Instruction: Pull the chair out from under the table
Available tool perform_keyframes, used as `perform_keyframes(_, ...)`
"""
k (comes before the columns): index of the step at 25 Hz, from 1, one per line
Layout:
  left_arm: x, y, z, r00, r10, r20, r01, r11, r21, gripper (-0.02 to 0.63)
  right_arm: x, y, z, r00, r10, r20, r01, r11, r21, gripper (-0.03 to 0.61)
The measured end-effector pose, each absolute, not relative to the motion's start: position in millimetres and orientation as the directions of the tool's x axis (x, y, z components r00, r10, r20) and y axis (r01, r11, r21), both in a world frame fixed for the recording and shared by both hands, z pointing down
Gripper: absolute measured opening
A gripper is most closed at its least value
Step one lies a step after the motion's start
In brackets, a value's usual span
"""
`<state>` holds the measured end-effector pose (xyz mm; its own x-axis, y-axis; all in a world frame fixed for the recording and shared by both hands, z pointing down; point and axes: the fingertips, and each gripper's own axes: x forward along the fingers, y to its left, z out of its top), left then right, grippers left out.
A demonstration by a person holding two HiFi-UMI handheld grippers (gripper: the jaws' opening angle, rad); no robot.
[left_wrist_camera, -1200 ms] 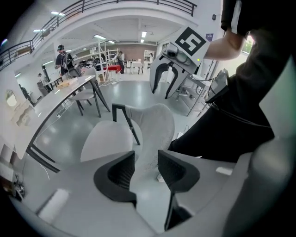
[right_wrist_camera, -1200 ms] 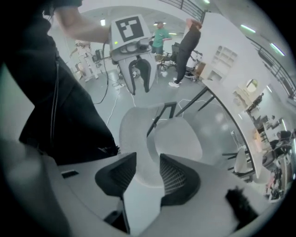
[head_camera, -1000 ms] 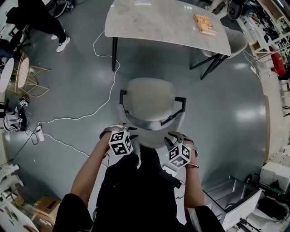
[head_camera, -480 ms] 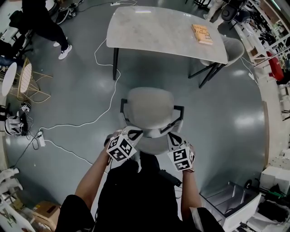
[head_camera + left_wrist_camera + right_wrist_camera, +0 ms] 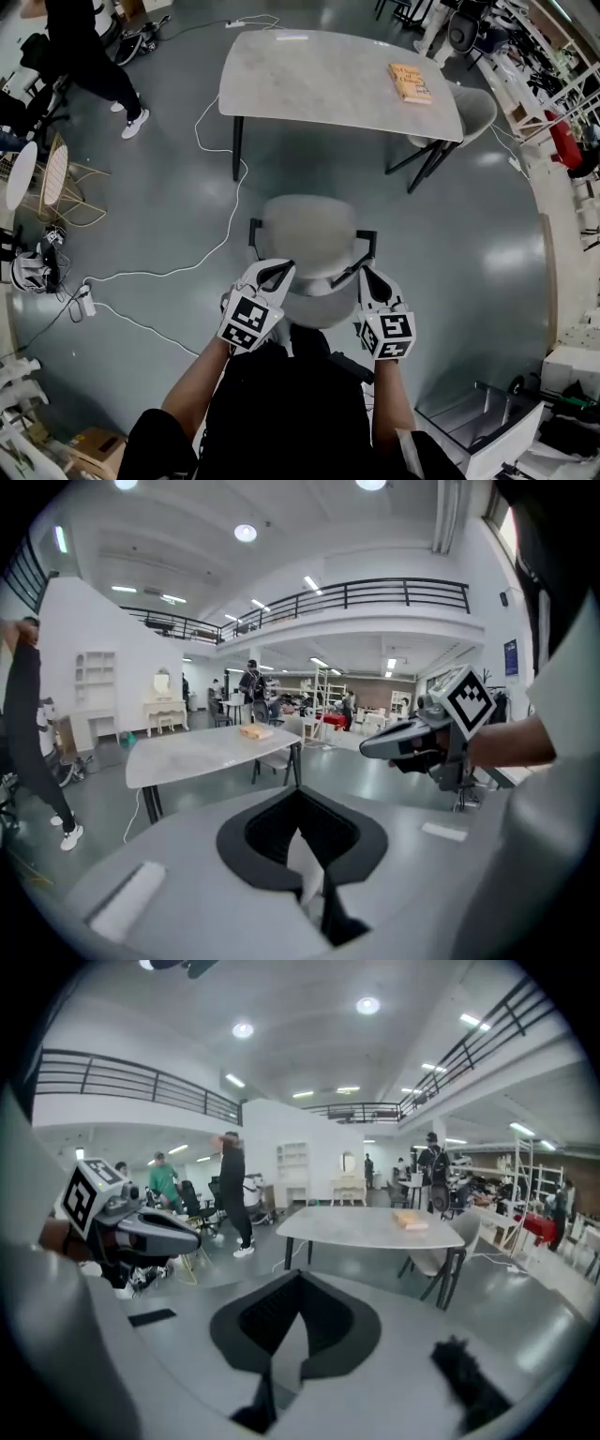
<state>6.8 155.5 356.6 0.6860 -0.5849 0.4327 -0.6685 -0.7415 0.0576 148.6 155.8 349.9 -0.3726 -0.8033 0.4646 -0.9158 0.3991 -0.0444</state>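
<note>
The pale grey chair (image 5: 310, 236) with black arms stands on the floor, out from under the marble-topped table (image 5: 319, 73) and with a gap of floor between them. Both grippers hover over its curved backrest (image 5: 317, 306) without touching it. My left gripper (image 5: 279, 271) is shut and holds nothing; its closed jaws (image 5: 300, 793) point toward the table (image 5: 202, 752). My right gripper (image 5: 367, 275) is likewise shut and bare, its jaws (image 5: 298, 1279) aimed at the table (image 5: 370, 1226). Each gripper shows in the other's view: the right (image 5: 412, 743), the left (image 5: 141, 1233).
An orange book (image 5: 410, 82) lies on the table's right end, and a second pale chair (image 5: 475, 111) sits tucked there. A white cable (image 5: 202, 246) snakes over the floor at left. A person (image 5: 98, 52) stands far left near a wicker chair (image 5: 53, 173). A white bin (image 5: 473, 427) is at lower right.
Both grippers have lifted off the chair's backrest, tilted up toward level, and their jaws have closed on nothing. The chair keeps its place relative to the table.
</note>
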Motion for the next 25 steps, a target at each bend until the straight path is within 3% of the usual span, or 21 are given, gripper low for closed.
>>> perform_keyframes(6, 0, 152, 300, 0.649, -0.716, 0.256, -0.746, -0.665, 0.031, 0.008, 145, 155, 288, -0.347, -0.884, 0.312, -0.932, 0.362, -0.012, 0.015)
perform_keyframes(11, -2, 164, 291, 0.629, -0.747, 0.213, -0.772, -0.633, 0.06, 0.008, 145, 171, 265, -0.317, -0.929, 0.189, -0.947, 0.32, -0.016, 0.015)
perform_keyframes(17, -3, 175, 291, 0.623, -0.757, 0.198, -0.78, -0.621, 0.077, 0.008, 148, 182, 280, -0.291, -0.934, 0.208, -0.955, 0.272, -0.116, 0.015)
perform_keyframes(25, 0, 183, 287, 0.617, -0.768, 0.174, -0.786, -0.613, 0.08, 0.008, 151, 185, 281, -0.289, -0.933, 0.213, -0.956, 0.272, -0.109, 0.015)
